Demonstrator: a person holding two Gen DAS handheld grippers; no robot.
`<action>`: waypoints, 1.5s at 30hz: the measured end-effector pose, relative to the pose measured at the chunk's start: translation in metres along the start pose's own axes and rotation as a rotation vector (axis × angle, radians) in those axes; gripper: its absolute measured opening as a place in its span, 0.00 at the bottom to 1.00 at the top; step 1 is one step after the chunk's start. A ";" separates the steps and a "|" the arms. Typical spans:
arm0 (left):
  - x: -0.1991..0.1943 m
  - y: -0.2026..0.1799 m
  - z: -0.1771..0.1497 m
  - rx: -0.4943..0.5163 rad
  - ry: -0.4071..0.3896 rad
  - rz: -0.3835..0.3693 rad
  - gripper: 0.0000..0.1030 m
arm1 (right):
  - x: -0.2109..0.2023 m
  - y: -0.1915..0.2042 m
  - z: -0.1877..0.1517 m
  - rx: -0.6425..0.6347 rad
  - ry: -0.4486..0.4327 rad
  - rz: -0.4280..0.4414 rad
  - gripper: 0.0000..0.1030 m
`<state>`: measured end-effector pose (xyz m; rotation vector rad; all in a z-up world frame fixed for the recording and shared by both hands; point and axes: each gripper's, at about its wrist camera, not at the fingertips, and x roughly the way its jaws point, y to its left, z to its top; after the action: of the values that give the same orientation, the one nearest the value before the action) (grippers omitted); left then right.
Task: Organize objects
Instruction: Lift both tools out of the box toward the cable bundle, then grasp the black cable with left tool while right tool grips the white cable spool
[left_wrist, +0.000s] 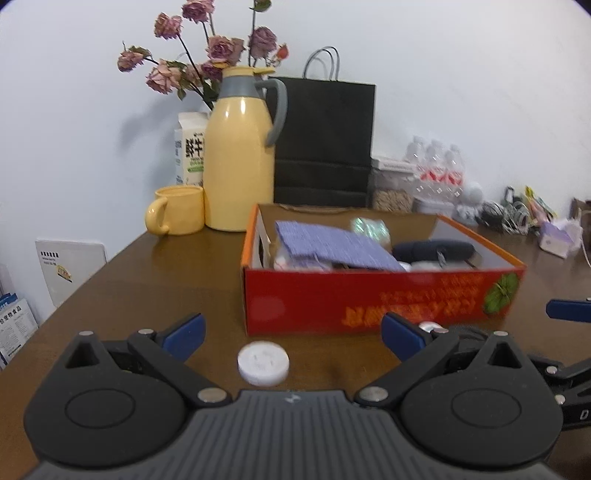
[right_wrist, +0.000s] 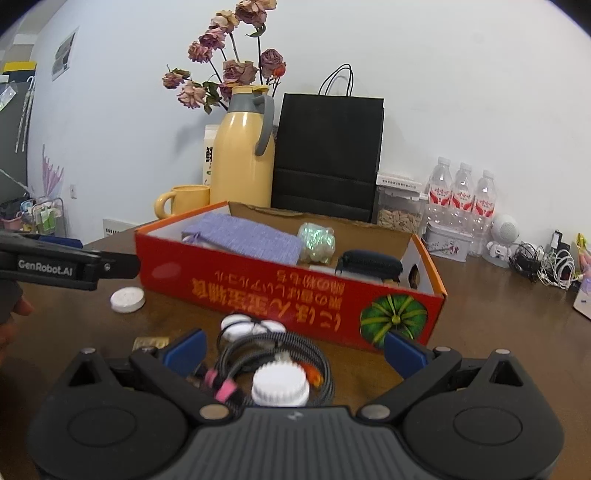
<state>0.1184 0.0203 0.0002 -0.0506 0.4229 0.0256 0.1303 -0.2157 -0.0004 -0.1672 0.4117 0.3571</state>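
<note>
Left wrist view: left gripper (left_wrist: 291, 338) spread wide, nothing grasped; white round disc (left_wrist: 263, 363) seen on brown table (left_wrist: 155, 266) between blue fingertips (left_wrist: 186, 335), untouched. Red box (left_wrist: 369, 295) placed just beyond, filled with purple pouch (left_wrist: 332, 245) and dark case (left_wrist: 432, 249)

Right wrist view: right gripper (right_wrist: 293, 350) released, jaws wide, held over coiled braided cable (right_wrist: 317, 354) and white ridged cap (right_wrist: 280, 384); both located before red box, untouched
</note>
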 end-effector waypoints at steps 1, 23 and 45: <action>-0.003 -0.001 -0.002 0.001 0.011 -0.008 1.00 | -0.003 0.000 -0.003 0.001 0.005 -0.002 0.99; -0.011 -0.066 -0.040 0.095 0.249 -0.188 1.00 | -0.034 -0.026 -0.017 0.059 0.024 -0.058 1.00; -0.007 -0.091 -0.044 0.139 0.229 -0.275 0.40 | -0.030 -0.039 -0.025 0.100 0.019 -0.035 1.00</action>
<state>0.0968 -0.0727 -0.0328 0.0255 0.6428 -0.2830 0.1105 -0.2660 -0.0069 -0.0803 0.4442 0.2997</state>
